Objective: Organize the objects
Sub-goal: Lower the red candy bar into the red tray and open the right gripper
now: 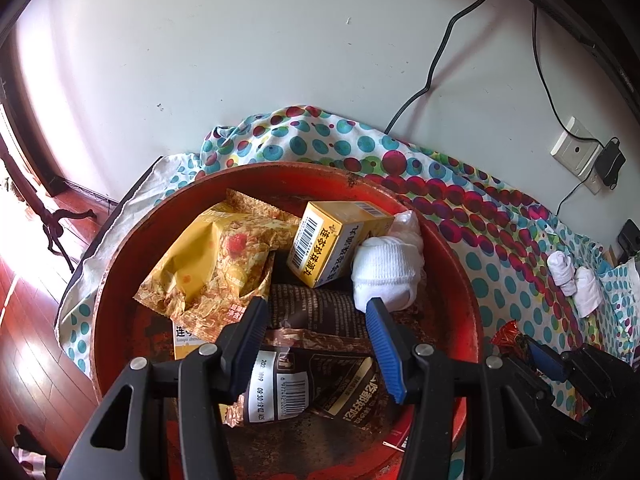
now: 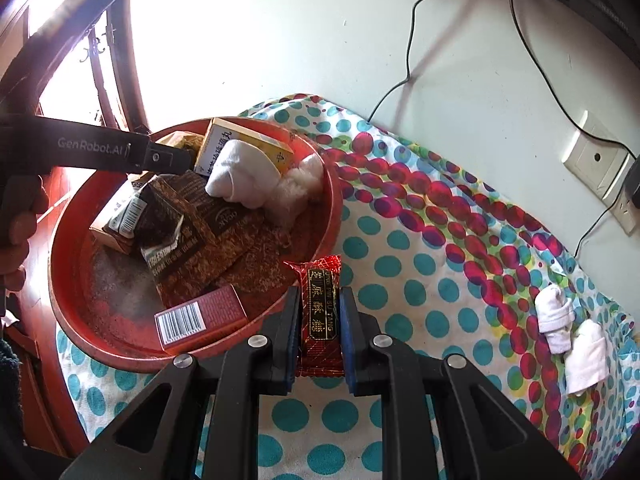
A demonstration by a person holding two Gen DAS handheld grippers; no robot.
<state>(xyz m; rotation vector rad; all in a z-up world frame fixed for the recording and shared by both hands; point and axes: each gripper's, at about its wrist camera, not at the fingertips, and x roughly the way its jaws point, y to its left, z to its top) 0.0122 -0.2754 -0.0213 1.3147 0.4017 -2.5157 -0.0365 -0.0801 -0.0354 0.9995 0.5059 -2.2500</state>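
The right gripper [image 2: 320,320] pinches a red candy bar [image 2: 321,312] between its blue fingers [image 2: 347,336]. Gold letters on the black strip of the wrapper read "JING PIN SU TANG", with Chinese words beside them. The bar is held just to the right of the red bowl [image 2: 334,208], at its near rim, above the spotted cloth [image 2: 420,264].

The left gripper [image 1: 316,320] hangs over the red bowl [image 1: 460,264] with its fingers [image 1: 384,344] spread wide and nothing between them. Its black side says "GenRobot.AI" in the right wrist view.

Many things lie in the bowl. A yellow box [image 1: 332,240] with a bar code and black Chinese writing leans at the far side. A rolled white sock [image 1: 384,276] touches the box on its right. A crinkly yellow snack bag [image 1: 208,268] lies on the left. Dark brown packets [image 1: 316,384] lie near the left gripper, and one shows a bar code and the numbers "09:30:19". A small red box [image 2: 200,318] with a white bar code rests at the near edge of the bowl.

Two more rolled white socks [image 2: 568,336] lie on the cloth, well apart from the bowl, on the right. A white wall socket [image 2: 596,160] with black cords [image 2: 412,40] is on the wall behind.
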